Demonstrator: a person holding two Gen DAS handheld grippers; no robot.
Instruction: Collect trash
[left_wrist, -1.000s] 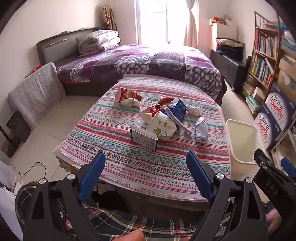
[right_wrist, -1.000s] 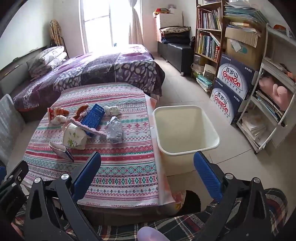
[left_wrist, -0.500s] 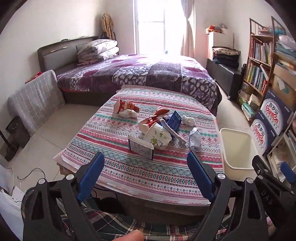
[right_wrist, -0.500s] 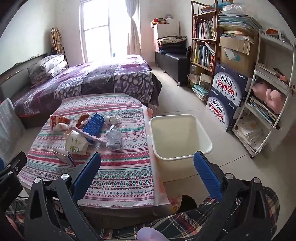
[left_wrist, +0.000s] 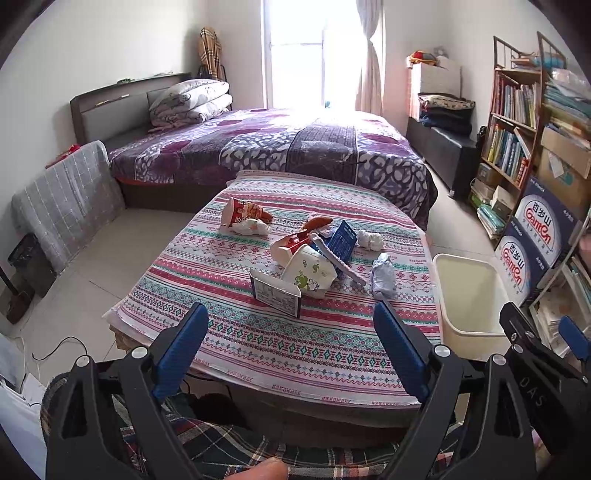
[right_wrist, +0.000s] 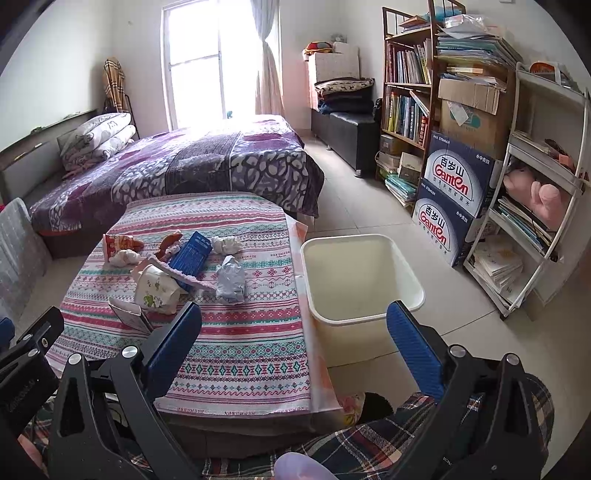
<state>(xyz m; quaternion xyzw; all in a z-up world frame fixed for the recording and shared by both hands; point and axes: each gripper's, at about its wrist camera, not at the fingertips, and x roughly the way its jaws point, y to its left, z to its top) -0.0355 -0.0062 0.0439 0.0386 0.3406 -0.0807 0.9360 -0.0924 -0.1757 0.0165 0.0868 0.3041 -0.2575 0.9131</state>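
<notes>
Both tools — left tool (left_wrist: 290, 334) and right tool (right_wrist: 293, 326) — are held apart, empty; the crumpled wrapper (right_wrist: 231, 280), nearest the bin (right_wrist: 364, 317), is best taken first.

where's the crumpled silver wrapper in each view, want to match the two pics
Left wrist view: the crumpled silver wrapper lies right of centre on the striped tablecloth, at the right end of the trash pile, near the cloth's right edge.
Right wrist view: the same wrapper lies left of centre, the piece of trash closest to the bin.
Shared landmark: the cream bin on the floor just right of the table.
</notes>
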